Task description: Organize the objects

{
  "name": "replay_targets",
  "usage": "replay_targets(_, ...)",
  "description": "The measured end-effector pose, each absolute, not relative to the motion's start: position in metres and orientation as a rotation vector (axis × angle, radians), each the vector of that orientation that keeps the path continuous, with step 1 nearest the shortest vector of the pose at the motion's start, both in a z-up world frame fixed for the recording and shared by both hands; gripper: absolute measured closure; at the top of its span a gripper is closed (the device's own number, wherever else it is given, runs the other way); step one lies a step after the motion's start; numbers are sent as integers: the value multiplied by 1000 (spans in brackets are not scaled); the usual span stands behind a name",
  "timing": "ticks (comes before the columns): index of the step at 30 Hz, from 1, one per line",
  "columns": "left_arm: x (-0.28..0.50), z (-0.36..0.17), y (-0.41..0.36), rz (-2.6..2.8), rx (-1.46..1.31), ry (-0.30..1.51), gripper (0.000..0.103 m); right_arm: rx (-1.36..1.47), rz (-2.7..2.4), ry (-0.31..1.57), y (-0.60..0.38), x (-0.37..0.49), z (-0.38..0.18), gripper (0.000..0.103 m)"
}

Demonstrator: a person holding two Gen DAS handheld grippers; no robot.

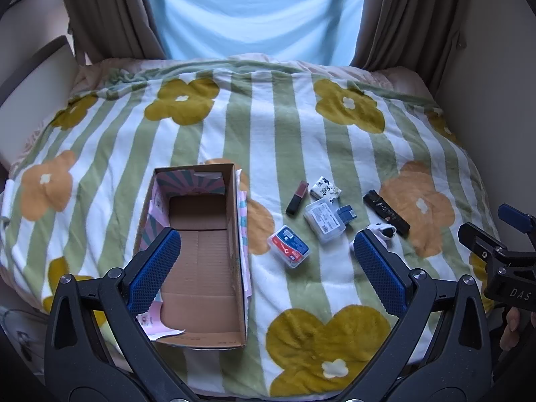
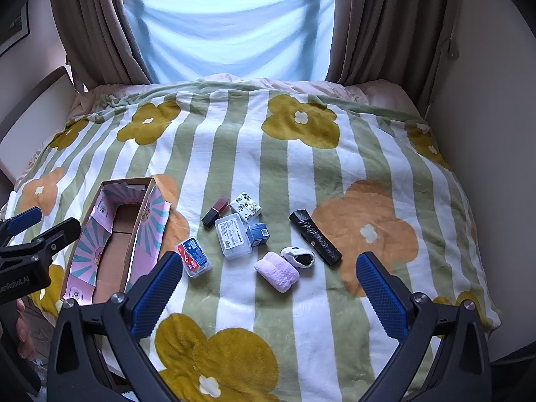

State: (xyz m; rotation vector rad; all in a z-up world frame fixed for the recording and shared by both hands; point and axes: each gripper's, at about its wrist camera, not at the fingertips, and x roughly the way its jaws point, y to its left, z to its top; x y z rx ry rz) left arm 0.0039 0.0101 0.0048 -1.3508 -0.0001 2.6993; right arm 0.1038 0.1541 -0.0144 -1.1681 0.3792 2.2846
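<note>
Left gripper [image 1: 264, 261] and right gripper [image 2: 268, 281] hovering with jaws spread wide, gripping nothing; one cardboard box [image 2: 114, 254] lying lower left; eight small items [image 2: 234, 238] lying centre frame on flowered blanket [image 2: 301, 174], nothing obstructing

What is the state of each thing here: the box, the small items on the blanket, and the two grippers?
Brown cardboard box: open, empty.
Dark red lipstick tube: lying flat, capped.
Clear rectangular plastic case: lid shut.
Red-and-blue floss pick case: shut, beside box.
Pink rolled towel: rolled, on blanket.
Black folded packet: lying flat.
Left hand-held gripper: open, empty.
Right hand-held gripper: open, empty.
</note>
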Motion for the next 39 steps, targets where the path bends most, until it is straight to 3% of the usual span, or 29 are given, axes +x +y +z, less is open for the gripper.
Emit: replay_targets(39,-1,-9,7,2651,-1408,4,0,-1168,2277,391,152,103,-12,0)
